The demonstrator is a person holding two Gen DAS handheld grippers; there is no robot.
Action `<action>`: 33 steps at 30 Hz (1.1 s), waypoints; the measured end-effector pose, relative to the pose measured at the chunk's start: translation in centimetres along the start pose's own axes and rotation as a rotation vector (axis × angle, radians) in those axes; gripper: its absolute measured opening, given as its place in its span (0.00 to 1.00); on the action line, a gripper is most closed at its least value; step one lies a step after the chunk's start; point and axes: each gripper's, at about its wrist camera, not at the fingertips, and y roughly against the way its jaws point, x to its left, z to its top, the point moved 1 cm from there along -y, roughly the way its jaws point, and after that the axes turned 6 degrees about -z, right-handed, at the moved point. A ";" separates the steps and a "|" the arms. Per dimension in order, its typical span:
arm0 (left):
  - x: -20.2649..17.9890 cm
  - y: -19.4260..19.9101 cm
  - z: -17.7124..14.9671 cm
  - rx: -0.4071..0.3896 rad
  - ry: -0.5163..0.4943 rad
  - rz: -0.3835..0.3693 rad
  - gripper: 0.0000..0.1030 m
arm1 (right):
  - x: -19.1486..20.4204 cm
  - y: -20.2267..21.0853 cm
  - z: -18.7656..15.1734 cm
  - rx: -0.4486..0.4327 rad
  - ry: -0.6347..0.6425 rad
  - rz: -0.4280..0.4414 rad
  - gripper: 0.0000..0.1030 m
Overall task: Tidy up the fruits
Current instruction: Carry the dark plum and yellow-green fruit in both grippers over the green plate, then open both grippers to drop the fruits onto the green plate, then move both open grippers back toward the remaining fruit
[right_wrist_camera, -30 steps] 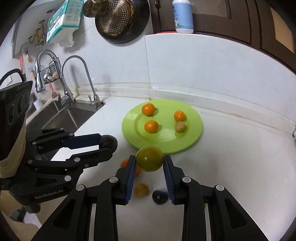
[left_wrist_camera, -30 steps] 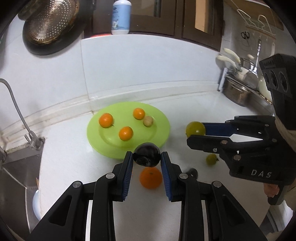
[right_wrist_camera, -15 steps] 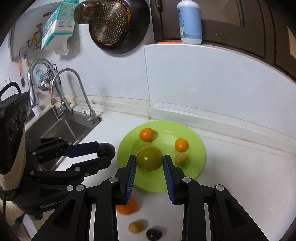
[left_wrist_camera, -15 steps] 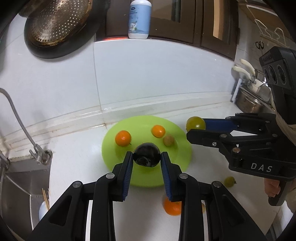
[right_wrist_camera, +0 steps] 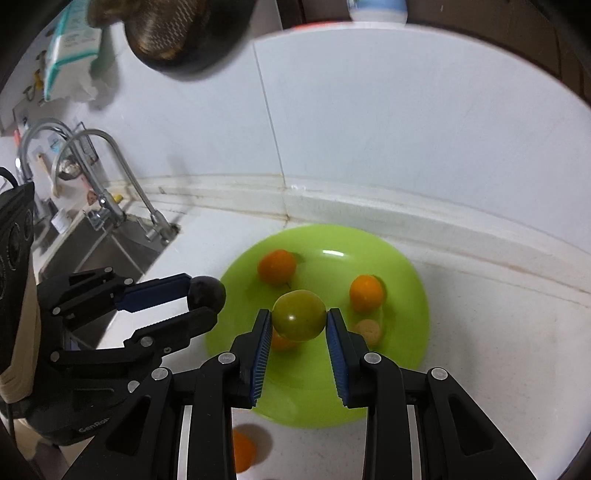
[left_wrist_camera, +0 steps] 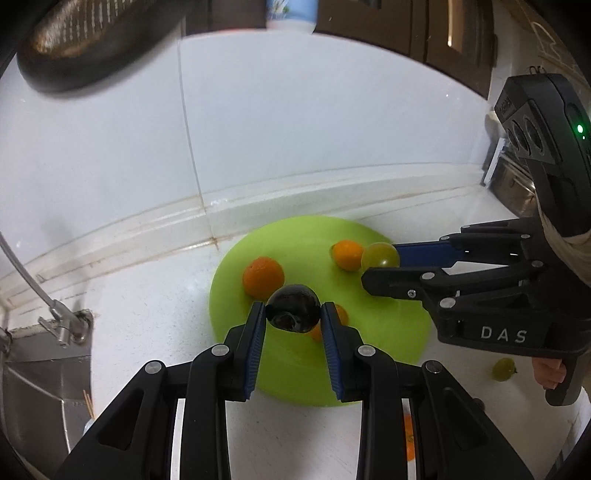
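My left gripper (left_wrist_camera: 293,314) is shut on a dark plum (left_wrist_camera: 293,308) and holds it above the near part of a lime-green plate (left_wrist_camera: 388,332). My right gripper (right_wrist_camera: 298,320) is shut on a green fruit (right_wrist_camera: 299,314) above the same plate (right_wrist_camera: 406,354). It also shows in the left wrist view (left_wrist_camera: 380,255). On the plate lie several small oranges (right_wrist_camera: 277,266) and a pale round fruit (right_wrist_camera: 367,329). The left gripper with the plum (right_wrist_camera: 206,293) shows at the plate's left edge in the right wrist view.
A small green fruit (left_wrist_camera: 504,369) and an orange (right_wrist_camera: 242,452) lie on the white counter in front of the plate. A sink with taps (right_wrist_camera: 110,206) is at the left. A pan (right_wrist_camera: 177,33) hangs on the tiled wall above.
Both grippers have moved forward with their fruits and now hang over the plate. The loose fruits on the counter have dropped back towards the frame's lower edge.
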 end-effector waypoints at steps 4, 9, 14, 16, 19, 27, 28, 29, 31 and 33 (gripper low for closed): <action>0.9 -1.5 0.1 0.031 0.025 -0.016 0.30 | -0.2 -2.1 0.1 0.047 0.002 -0.008 0.30; 1.1 -3.5 0.1 0.070 0.024 -0.019 0.30 | -0.5 -3.9 0.1 0.087 0.010 -0.021 0.30; 1.4 -4.4 -0.1 0.090 0.030 -0.028 0.30 | -0.8 -4.6 0.2 0.095 0.010 -0.024 0.30; 1.5 -4.6 0.0 0.093 0.035 -0.022 0.30 | -0.8 -4.7 0.3 0.098 0.014 -0.029 0.30; 1.7 -4.4 0.1 0.090 0.042 -0.012 0.38 | -1.0 -4.7 0.3 0.098 0.011 -0.038 0.38; 1.1 -1.7 0.6 0.054 0.029 0.045 0.49 | -1.2 -2.8 0.1 0.058 0.002 -0.053 0.41; 0.9 -1.0 0.6 0.047 0.028 0.050 0.51 | -1.1 -2.2 0.0 0.049 0.002 -0.055 0.41; 0.7 -0.5 0.6 0.041 0.025 0.051 0.51 | -1.1 -1.7 0.0 0.041 0.000 -0.057 0.41; 0.0 0.8 0.6 0.025 0.016 0.057 0.54 | -1.0 -0.4 -0.1 0.017 -0.003 -0.056 0.41; -0.8 2.3 0.6 0.000 0.007 0.067 0.58 | -0.8 1.2 -0.3 -0.011 -0.003 -0.065 0.41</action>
